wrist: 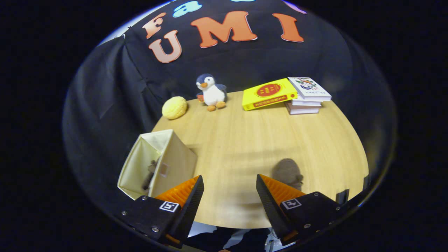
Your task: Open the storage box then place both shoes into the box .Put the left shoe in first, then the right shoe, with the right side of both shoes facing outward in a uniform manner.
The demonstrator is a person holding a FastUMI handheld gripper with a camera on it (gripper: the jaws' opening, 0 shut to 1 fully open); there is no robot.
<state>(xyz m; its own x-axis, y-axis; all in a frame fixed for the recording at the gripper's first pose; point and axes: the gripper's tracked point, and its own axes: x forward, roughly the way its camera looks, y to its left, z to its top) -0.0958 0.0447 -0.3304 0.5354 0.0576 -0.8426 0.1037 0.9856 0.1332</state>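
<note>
A cream fabric storage box (pixel 175 164) stands open on the wooden table (pixel 252 140), just beyond my left finger. Inside it lies a brown fuzzy shoe (pixel 149 174), partly hidden by the box wall. A second brown fuzzy shoe (pixel 287 172) sits on the table right behind my right finger, which covers its near part. My gripper (pixel 229 196) is open, with only bare tabletop between its fingers. It hovers above the table's near edge.
At the table's far side sit a yellow round plush (pixel 174 107), a penguin toy (pixel 211 92), and a yellow book (pixel 268 93) leaning on a stack of books (pixel 308 96). Black cloth walls close off the back and left.
</note>
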